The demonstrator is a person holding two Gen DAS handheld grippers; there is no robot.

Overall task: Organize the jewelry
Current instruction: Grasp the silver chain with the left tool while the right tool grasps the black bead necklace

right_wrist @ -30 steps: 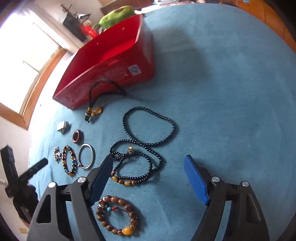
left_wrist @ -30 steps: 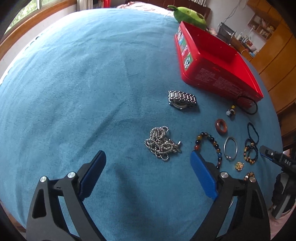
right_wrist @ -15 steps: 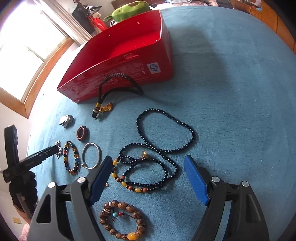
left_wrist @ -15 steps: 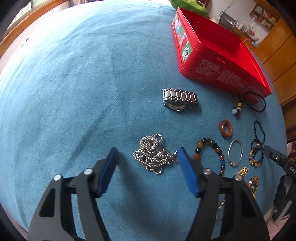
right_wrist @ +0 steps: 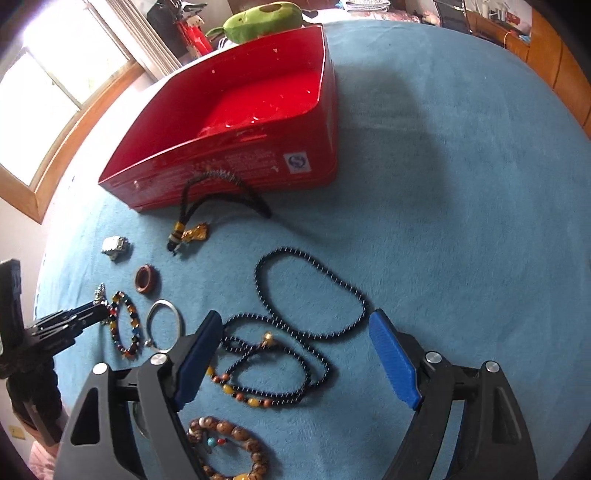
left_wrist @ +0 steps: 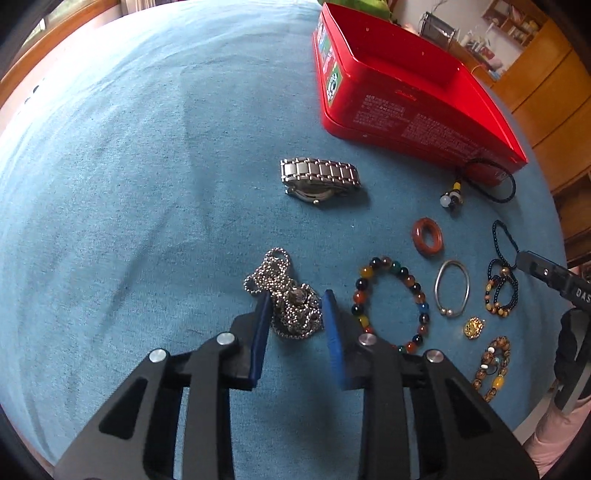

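Observation:
A heap of silver ball chain (left_wrist: 275, 269) lies on the blue cloth. My left gripper (left_wrist: 295, 295) points down over it, jaws closing, and both blue pads touch the sides of the heap. In the right wrist view the same gripper (right_wrist: 83, 315) shows at the left edge. My right gripper (right_wrist: 295, 314) hangs above a long black bead necklace (right_wrist: 257, 277), its jaws opening wide, with loops of beads under the gap but nothing gripped. The open red box (left_wrist: 406, 122) (right_wrist: 236, 166) stands at the back.
A steel watch (left_wrist: 319, 177), a red-brown ring (left_wrist: 417, 236), a multicolour bead bracelet (left_wrist: 386, 262), a silver bangle (left_wrist: 436, 288), a corded pendant (right_wrist: 195, 232) and a wooden bead bracelet (right_wrist: 255, 454) lie on the cloth. A green plush toy (right_wrist: 266, 18) sits behind the box.
My left gripper moved forward and down onto the silver chain and its jaws narrowed around the heap. My right gripper drifted over the black necklace, still wide.

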